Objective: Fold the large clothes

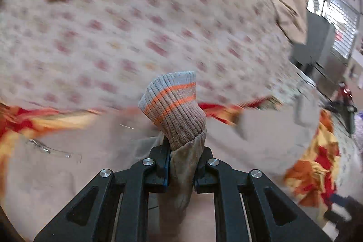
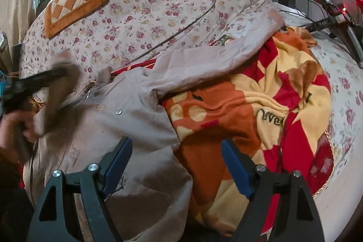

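My left hand-held gripper (image 1: 181, 165) is clamped on the jacket's ribbed striped cuff (image 1: 174, 103). My right hand-held gripper (image 2: 177, 165) hangs wide apart, holding nothing, over the beige jacket (image 2: 127, 128), which lies on a red-and-yellow blanket (image 2: 261, 106) on the floral bed (image 2: 158, 3).

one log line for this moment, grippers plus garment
left gripper: shut on ribbed orange-striped sleeve cuff | right gripper: open, above beige zip jacket | jacket spread on red-yellow fleece blanket
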Demonstrator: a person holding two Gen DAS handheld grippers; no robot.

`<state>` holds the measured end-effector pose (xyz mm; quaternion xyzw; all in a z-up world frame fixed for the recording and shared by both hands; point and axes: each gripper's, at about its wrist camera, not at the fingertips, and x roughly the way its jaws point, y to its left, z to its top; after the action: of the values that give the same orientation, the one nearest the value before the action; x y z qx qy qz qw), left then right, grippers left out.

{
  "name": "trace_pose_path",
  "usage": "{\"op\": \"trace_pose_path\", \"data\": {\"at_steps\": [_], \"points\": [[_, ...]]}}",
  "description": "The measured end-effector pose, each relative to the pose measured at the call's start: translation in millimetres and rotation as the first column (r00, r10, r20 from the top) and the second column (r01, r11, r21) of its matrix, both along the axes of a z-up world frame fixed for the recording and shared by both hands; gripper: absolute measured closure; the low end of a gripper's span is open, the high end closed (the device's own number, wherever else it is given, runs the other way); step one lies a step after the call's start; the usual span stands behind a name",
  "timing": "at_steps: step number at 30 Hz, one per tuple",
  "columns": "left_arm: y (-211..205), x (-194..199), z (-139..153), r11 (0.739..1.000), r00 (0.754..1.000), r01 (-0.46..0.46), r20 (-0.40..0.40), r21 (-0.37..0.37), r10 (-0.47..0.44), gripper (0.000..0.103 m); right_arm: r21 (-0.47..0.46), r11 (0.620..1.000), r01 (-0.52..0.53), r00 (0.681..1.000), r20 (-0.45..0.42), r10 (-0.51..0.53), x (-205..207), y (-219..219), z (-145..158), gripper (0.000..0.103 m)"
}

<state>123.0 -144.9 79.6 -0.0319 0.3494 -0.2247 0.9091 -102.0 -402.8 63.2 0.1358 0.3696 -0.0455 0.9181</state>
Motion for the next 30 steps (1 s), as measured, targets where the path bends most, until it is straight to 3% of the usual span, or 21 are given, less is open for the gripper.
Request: {"op": "trace_pose_path", "data": {"at_steps": [2, 5, 8, 11, 13, 17, 20, 23, 25, 26, 28, 30], "points": [[-34, -3, -21, 0.999, 0.998, 0.034, -0.057, -0.017, -0.035, 0.096, 0.007, 1.0, -0.005, 1.0, 0.0, 0.005, 0, 0, -1, 0.018], [-53, -8, -44, 0.997, 0.986, 0.061, -0.152, -0.046, -0.067, 0.093, 0.028, 1.0, -0.011, 1.0, 0.0, 0.011, 0, -3, -2, 0.018], [-53, -8, -56, 0.995, 0.972, 0.077, -0.216, -0.059, -0.088, 0.081, 0.043, 0.999, -0.011, 1.0, -0.007, 0.011, 2, -5, -4, 0.018], [-43, -12, -55, 0.99, 0.96, 0.095, -0.253, -0.108, -0.12, 0.063, 0.037, 0.999, -0.01, 1.0, -0.012, 0.011, 3, -3, -4, 0.018], [-38, -17, -53, 0.98, 0.945, 0.125, -0.281, -0.155, -0.165, 0.058, 0.03, 0.999, -0.011, 1.0, -0.019, 0.011, 5, -2, -4, 0.018], [-30, -33, -38, 0.954, 0.928, 0.195, -0.271, -0.228, -0.254, 0.058, 0.025, 1.0, -0.003, 1.0, -0.024, 0.003, 5, -2, -3, 0.018], [1, -41, -21, 0.954, 0.943, 0.202, -0.219, -0.223, -0.251, 0.058, 0.018, 1.0, 0.009, 0.999, -0.031, -0.009, 5, -2, -2, 0.018], [53, -36, -10, 0.979, 0.974, 0.122, -0.172, -0.162, -0.15, 0.058, -0.013, 1.0, -0.002, 1.0, -0.026, 0.002, 13, 0, 12, 0.018], [97, -28, -8, 0.999, 0.99, -0.01, -0.141, -0.033, 0.006, 0.058, -0.05, 0.998, -0.045, 0.999, -0.008, 0.045, 26, 6, 29, 0.018], [113, -23, -10, 0.997, 0.988, -0.071, -0.134, 0.023, 0.073, 0.058, -0.073, 0.994, -0.076, 0.997, -0.009, 0.076, 36, 11, 37, 0.018], [151, -13, -20, 0.966, 0.96, -0.231, -0.136, 0.12, 0.247, 0.062, -0.092, 0.984, -0.152, 0.988, -0.023, 0.151, 63, 27, 53, 0.018], [178, -4, -31, 0.933, 0.923, -0.33, -0.158, 0.142, 0.351, 0.07, -0.07, 0.964, -0.255, 0.967, -0.05, 0.252, 97, 51, 59, 0.018]]}}
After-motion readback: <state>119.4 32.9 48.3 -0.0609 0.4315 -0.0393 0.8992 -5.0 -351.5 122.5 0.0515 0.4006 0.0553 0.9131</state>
